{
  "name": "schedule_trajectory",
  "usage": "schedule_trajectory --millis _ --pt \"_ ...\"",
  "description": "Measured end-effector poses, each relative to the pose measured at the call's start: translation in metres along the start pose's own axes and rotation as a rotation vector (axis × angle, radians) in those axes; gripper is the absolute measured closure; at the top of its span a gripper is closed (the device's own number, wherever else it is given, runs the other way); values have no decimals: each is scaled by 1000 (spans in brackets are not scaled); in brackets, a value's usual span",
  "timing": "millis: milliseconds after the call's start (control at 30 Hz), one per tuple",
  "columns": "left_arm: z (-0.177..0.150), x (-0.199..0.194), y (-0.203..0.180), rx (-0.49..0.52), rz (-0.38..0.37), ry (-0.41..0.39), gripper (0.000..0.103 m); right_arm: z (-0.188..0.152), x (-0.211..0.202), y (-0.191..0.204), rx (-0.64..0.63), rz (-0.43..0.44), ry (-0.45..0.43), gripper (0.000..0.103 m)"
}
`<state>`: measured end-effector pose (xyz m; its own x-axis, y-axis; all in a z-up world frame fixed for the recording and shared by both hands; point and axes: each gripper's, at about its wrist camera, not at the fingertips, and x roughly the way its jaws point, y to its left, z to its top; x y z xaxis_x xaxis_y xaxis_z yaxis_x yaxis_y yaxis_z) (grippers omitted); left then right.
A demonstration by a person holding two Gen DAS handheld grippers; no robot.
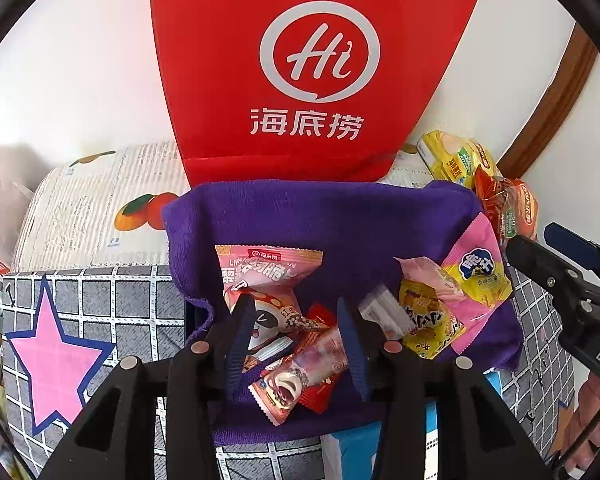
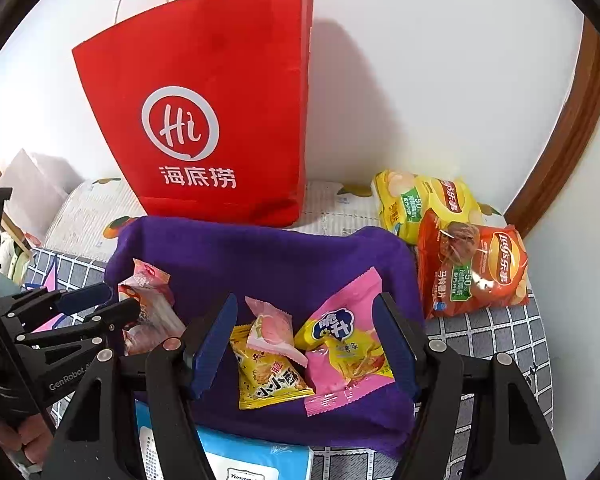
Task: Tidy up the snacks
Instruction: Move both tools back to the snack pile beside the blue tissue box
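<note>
several small packets already lie in the purple cloth bin (image 2: 260, 248), two chip bags (image 2: 472, 268) wait outside near the bench's far right corner, and both the left tool (image 1: 296, 344) and right tool (image 2: 304, 340) stand apart, empty.

Both fisheye views look steeply down along their own fingers, close over the purple cloth (image 1: 340, 216) (image 2: 260, 256). Each faces the red bag (image 1: 312, 68) (image 2: 204, 120) at the wall, centred in the left view, left of centre in the right.

Bright, even daylight fills both views, and the red bag (image 2: 204, 120) casts a soft shadow on the wall toward three o'clock. Fisheye bending curves the edges, dark vignette rings the corners, and focus stays sharp.
</note>
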<state>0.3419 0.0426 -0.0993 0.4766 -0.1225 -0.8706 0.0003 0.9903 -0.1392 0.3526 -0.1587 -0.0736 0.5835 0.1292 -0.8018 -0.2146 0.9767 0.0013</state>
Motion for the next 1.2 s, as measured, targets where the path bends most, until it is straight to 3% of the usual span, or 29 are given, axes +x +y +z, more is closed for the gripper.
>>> schedule_trajectory --millis 500,867,1000,1100,1200 --pt "3 -24 5 -15 -40 -54 59 2 -15 15 -18 30 -27 33" --pt "5 -51 13 -38 -63 -101 59 -5 -51 32 -52 -4 -130 34" --pt "3 -61 12 -42 -44 -124 59 -20 -59 33 -47 23 -120 35" --pt "0 -67 7 -31 -45 -131 59 -40 -67 25 -20 19 -99 46" --pt "-3 -76 0 -14 -43 -152 59 -68 -76 13 22 28 -76 46"
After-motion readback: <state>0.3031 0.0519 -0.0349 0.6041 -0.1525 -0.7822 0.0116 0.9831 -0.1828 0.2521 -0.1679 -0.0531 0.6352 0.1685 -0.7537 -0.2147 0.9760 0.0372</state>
